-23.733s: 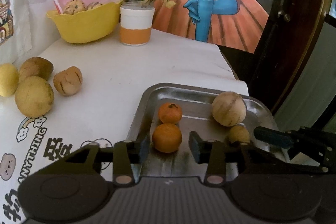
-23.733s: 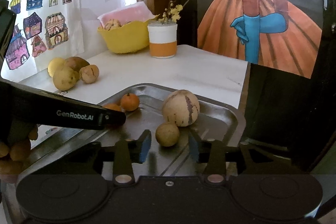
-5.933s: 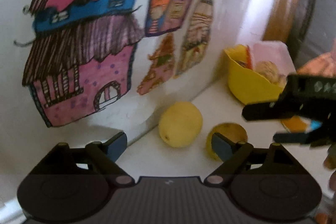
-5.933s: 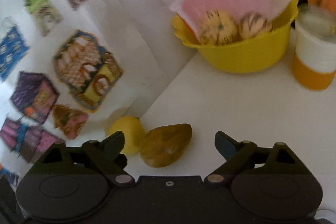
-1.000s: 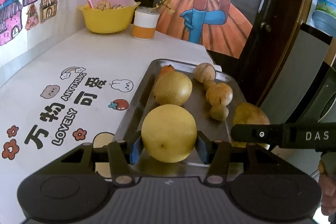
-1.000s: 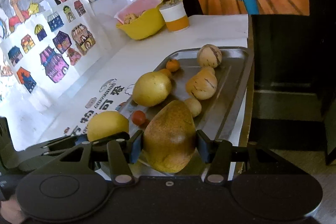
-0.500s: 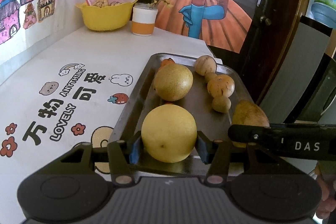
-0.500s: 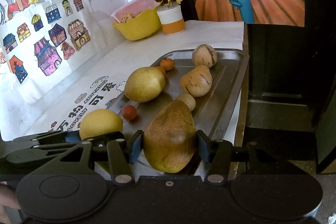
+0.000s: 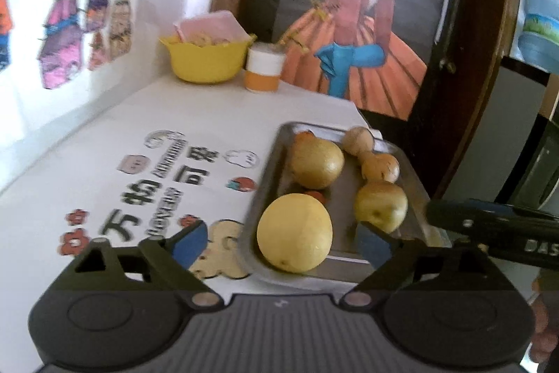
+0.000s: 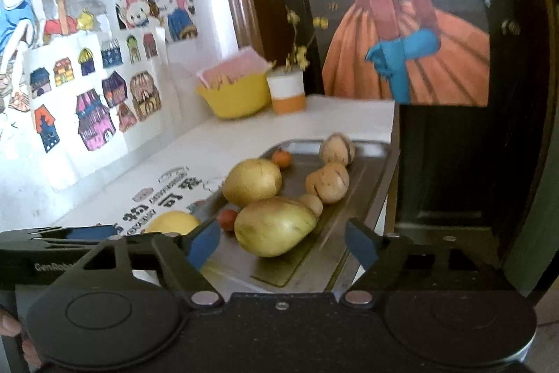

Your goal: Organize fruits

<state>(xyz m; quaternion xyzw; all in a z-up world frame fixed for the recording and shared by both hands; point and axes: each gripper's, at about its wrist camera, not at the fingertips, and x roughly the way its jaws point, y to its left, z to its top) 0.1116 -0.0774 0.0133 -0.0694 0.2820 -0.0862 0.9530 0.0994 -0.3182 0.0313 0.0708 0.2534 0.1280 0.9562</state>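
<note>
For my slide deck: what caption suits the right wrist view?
Open right tongs behind a brownish pear-shaped fruit resting on the metal tray among other fruits.

The left gripper (image 9: pixel 281 242) is held with its two fingers spread wide apart, and nothing is pinched between them. The right gripper (image 10: pixel 283 242) is held the same way, wide and bare. Both are pointed forward, side by side.

The yellow bowl (image 9: pixel 206 60) contents blur, and the round yellow fruit (image 10: pixel 171 223) sits half hidden behind the left gripper (image 10: pixel 115 235).
</note>
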